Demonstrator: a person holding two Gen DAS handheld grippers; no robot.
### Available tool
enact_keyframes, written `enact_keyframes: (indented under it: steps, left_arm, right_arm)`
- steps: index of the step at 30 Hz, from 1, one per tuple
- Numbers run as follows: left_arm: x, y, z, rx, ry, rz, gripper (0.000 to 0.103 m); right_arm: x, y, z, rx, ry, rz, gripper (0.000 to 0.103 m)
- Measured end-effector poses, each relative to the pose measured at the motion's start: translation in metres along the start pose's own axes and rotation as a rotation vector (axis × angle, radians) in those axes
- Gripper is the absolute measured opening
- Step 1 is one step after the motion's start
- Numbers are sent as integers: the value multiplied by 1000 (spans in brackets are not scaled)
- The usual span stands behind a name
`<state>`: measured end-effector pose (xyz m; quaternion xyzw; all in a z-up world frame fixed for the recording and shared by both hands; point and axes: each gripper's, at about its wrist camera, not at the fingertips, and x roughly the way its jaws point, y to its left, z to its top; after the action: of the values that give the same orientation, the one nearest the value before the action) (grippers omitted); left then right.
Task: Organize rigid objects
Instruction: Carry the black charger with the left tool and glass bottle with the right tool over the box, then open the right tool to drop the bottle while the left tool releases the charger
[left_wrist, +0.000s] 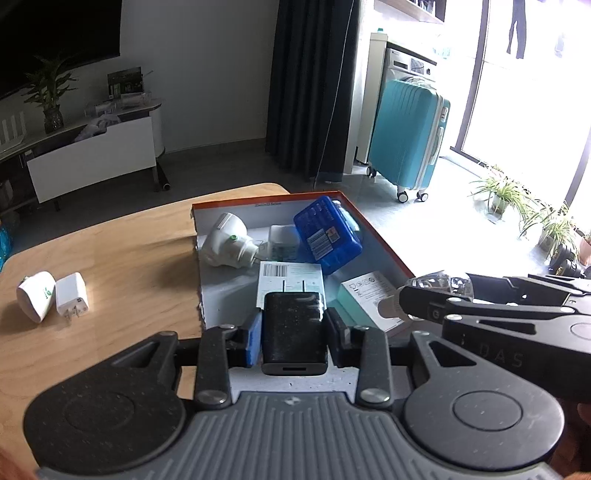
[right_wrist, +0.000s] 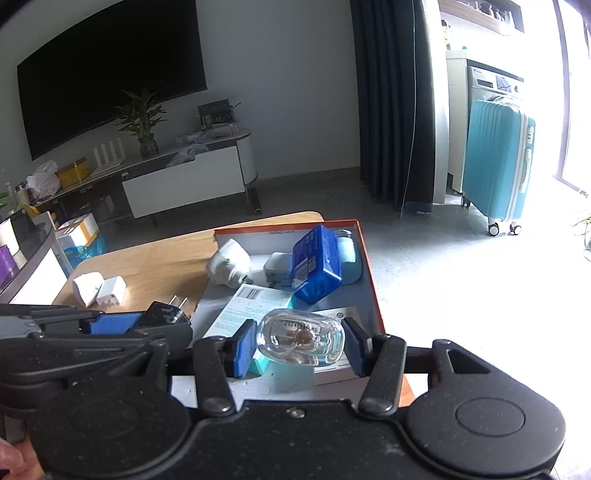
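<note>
My left gripper (left_wrist: 294, 329) is shut on a black plug adapter (left_wrist: 294, 332) and holds it over the near end of the orange-rimmed box (left_wrist: 388, 243). My right gripper (right_wrist: 301, 341) is shut on a clear glass bottle (right_wrist: 301, 338), also above the box (right_wrist: 371, 273). The right gripper with the bottle shows at the right of the left wrist view (left_wrist: 443, 286). The box holds a blue case (left_wrist: 327, 234), a white plug-in device (left_wrist: 227, 240), a small white charger (left_wrist: 282, 240) and paper cartons (left_wrist: 290, 277). Two white adapters (left_wrist: 51, 301) lie on the wooden table (left_wrist: 122, 258), to the left.
The table's far edge drops to the floor. A teal suitcase (left_wrist: 408, 136) stands beyond the table on the right. A TV stand (right_wrist: 177, 173) with a plant is at the back left. Potted plants (left_wrist: 517, 199) sit by the window.
</note>
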<state>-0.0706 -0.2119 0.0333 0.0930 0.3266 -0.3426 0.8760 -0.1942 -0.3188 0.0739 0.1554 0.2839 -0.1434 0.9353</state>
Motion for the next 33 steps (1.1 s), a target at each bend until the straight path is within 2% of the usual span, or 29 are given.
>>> enact_keyframes:
  steps: [22, 33]
  left_arm:
    - [33, -10, 15, 24, 35, -18, 36]
    - [48, -16, 21, 37, 49, -51, 36]
  right_arm:
    - [36, -19, 22, 7, 6, -19, 60]
    - [65, -21, 36, -8, 38, -12, 61]
